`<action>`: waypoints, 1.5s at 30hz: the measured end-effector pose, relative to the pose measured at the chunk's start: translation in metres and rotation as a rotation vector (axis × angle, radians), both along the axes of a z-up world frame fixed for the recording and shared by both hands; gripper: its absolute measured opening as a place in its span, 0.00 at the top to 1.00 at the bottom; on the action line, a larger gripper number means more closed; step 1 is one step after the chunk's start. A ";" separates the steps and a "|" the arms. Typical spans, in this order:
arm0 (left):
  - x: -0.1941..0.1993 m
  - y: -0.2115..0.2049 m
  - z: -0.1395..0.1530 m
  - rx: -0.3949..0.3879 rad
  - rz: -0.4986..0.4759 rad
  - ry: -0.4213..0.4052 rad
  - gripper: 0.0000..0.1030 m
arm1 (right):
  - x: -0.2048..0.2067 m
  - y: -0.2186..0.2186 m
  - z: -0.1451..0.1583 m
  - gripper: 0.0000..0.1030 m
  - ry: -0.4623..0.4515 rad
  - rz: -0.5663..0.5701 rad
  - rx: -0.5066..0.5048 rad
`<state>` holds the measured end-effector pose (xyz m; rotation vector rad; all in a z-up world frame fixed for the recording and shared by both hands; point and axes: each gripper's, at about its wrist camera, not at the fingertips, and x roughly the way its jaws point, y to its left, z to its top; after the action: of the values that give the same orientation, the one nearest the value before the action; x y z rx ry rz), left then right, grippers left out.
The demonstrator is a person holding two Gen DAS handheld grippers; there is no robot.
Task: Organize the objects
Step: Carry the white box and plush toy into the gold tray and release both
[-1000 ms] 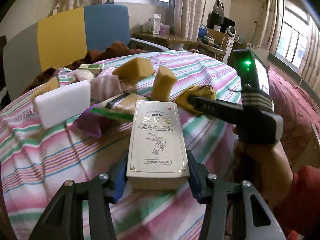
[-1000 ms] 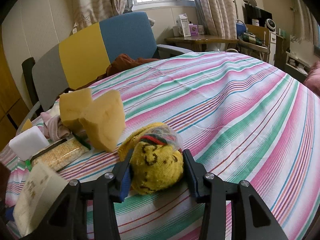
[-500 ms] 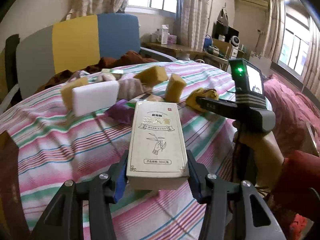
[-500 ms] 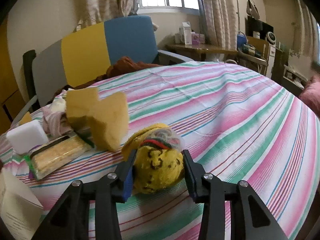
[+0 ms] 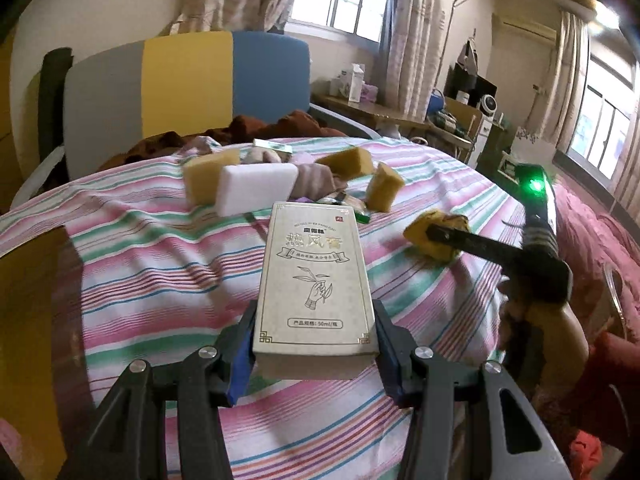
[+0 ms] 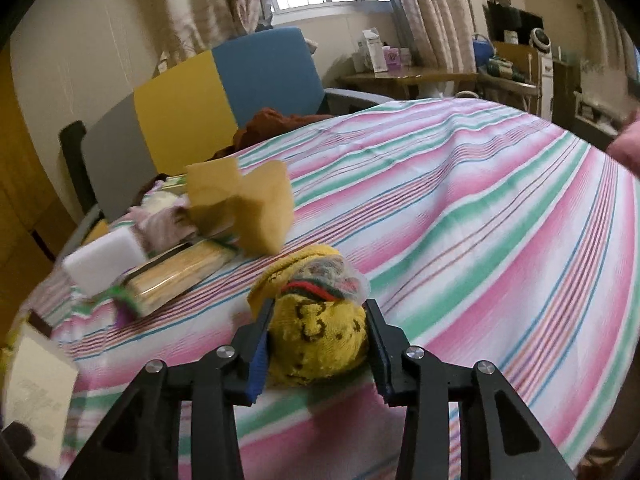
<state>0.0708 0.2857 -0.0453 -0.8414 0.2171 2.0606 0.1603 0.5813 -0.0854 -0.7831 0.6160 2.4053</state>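
My left gripper (image 5: 314, 344) is shut on a beige carton box (image 5: 316, 280) with gold print, held above the striped bedspread (image 5: 160, 264). The box also shows at the left edge of the right wrist view (image 6: 36, 392). My right gripper (image 6: 318, 346) is shut on a yellow knitted sock bundle (image 6: 320, 344) with dark marks, held just above the bedspread (image 6: 480, 220). In the left wrist view the right gripper (image 5: 436, 236) holds that bundle (image 5: 420, 230) to the right of the box.
A pile lies on the bed: a white sponge block (image 5: 256, 188), yellow sponges (image 5: 384, 190), a pinkish cloth (image 5: 316, 180), a cracker pack (image 6: 180, 280). A grey, yellow and blue chair (image 5: 180, 92) stands behind. A desk (image 5: 384, 112) stands beyond the bed.
Both grippers have lifted and drawn back from the pile, still holding the box and the sock bundle. The pile now looks farther away in the left wrist view.
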 end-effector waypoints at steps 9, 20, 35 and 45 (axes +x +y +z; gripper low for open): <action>-0.003 -0.047 0.011 0.023 0.058 0.033 0.49 | 0.002 -0.069 0.028 0.59 0.085 0.141 -0.047; -0.020 -0.121 0.022 0.062 0.211 0.024 0.49 | -0.034 -0.169 0.061 0.59 0.154 0.398 -0.092; -0.085 -0.236 0.009 0.049 0.485 -0.044 0.49 | -0.087 -0.304 0.074 0.59 0.105 0.783 -0.107; -0.130 -0.282 -0.004 0.028 0.572 -0.114 0.49 | -0.110 -0.378 0.049 0.59 -0.024 0.953 -0.065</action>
<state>-0.0595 0.0036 -0.0497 -1.0910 -0.1335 2.5208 0.0500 0.2031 -0.0361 -1.3555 0.3362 3.2109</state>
